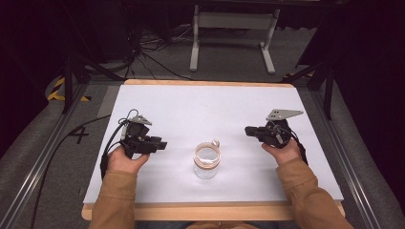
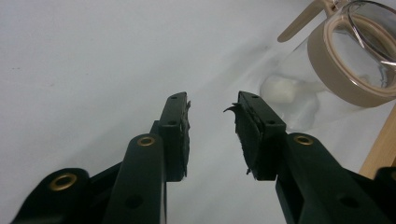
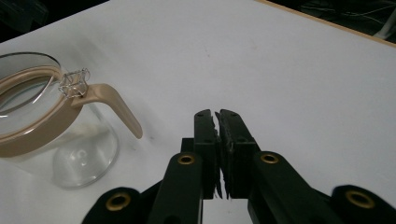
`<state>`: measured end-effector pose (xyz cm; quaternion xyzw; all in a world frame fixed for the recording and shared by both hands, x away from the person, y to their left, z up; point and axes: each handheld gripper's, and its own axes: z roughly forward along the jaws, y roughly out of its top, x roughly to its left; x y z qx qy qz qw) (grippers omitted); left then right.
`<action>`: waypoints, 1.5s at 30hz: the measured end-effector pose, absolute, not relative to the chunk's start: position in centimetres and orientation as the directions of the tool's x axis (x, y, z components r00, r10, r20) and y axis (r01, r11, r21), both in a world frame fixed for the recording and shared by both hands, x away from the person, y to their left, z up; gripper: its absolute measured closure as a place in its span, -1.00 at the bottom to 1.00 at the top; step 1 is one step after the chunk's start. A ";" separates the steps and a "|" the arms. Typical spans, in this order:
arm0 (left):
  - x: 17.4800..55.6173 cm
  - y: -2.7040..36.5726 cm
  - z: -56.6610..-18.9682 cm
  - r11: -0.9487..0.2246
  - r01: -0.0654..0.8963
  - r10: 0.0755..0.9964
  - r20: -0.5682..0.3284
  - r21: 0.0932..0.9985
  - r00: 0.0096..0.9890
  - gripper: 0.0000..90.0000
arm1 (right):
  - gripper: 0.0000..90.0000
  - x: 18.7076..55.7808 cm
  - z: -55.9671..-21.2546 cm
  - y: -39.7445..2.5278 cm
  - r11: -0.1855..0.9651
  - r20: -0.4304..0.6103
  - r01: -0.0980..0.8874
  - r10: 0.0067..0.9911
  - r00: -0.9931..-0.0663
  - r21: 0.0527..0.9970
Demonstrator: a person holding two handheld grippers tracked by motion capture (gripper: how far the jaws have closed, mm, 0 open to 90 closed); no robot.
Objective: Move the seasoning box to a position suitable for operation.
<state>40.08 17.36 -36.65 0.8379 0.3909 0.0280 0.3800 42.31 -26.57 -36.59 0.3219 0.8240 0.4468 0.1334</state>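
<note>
A clear glass jar [image 1: 207, 162] with a tan collar and a wire clasp stands on the white table mat, near the front middle. Its glass lid is on top, and a tan lever [image 3: 122, 111] sticks out from the collar. My left gripper [image 1: 161, 144] hovers to the jar's left, open, with nothing between its jaws [image 2: 212, 122]; the jar [image 2: 345, 60] sits off to its upper right. My right gripper [image 1: 249, 130] is held to the jar's right, shut on nothing [image 3: 217, 114], with the jar [image 3: 51, 126] at its left.
The white mat [image 1: 210, 105] covers a wooden tabletop whose edge [image 1: 210, 210] runs along the front. Beyond the table are a white metal stand [image 1: 234, 28], cables on the grey floor and dark frame legs. Both sleeves are tan.
</note>
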 end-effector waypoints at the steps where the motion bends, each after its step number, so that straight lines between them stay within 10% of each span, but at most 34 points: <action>1: 40.1 17.4 -36.7 -0.406 0.634 0.676 -0.250 0.659 0.693 0.49 | 0.92 42.3 -36.6 -26.6 0.394 0.068 0.411 0.650 -0.757 0.822; 14: 39.8 16.2 -36.7 -0.445 0.604 0.666 -0.207 0.661 0.717 0.96 | 0.97 42.1 -36.4 -26.8 0.391 0.063 0.408 0.652 -0.755 0.825; 45: 39.4 9.6 -38.4 -0.594 0.548 0.556 -0.192 0.589 0.809 0.99 | 0.97 42.0 -36.5 -26.8 0.394 0.062 0.402 0.646 -0.761 0.827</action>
